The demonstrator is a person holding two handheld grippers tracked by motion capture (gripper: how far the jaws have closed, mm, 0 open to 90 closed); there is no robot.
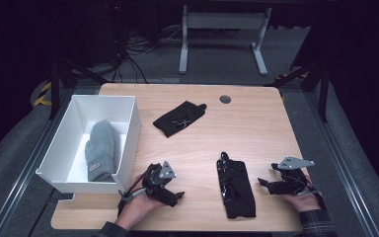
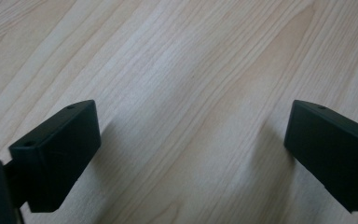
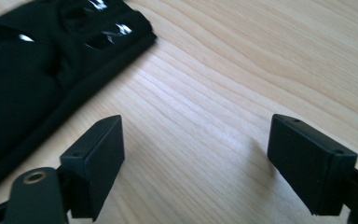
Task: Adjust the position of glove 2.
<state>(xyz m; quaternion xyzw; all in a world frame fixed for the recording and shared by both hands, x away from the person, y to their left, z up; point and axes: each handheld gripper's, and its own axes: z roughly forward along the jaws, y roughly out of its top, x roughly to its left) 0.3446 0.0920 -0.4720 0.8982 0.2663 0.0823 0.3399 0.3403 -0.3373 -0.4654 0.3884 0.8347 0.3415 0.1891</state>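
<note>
A black glove (image 1: 235,185) lies flat near the table's front edge, between my two grippers. In the right gripper view that black glove (image 3: 32,70) fills the upper left, just beyond the left jaw. My right gripper (image 1: 265,183) rests low at the front right, a little to the right of the glove, open with bare wood between its jaws (image 3: 196,158). My left gripper (image 1: 177,196) sits at the front left, open over bare wood (image 2: 191,140). A second black glove (image 1: 179,119) lies crumpled farther back at the table's middle. A grey mitten (image 1: 101,149) lies in the white box (image 1: 133,129).
The white box stands at the table's left side, overhanging the left edge. A round dark cable port (image 1: 225,99) sits near the back edge. The wooden table (image 1: 256,128) has free room on its right half. Table legs and cables stand on the floor behind.
</note>
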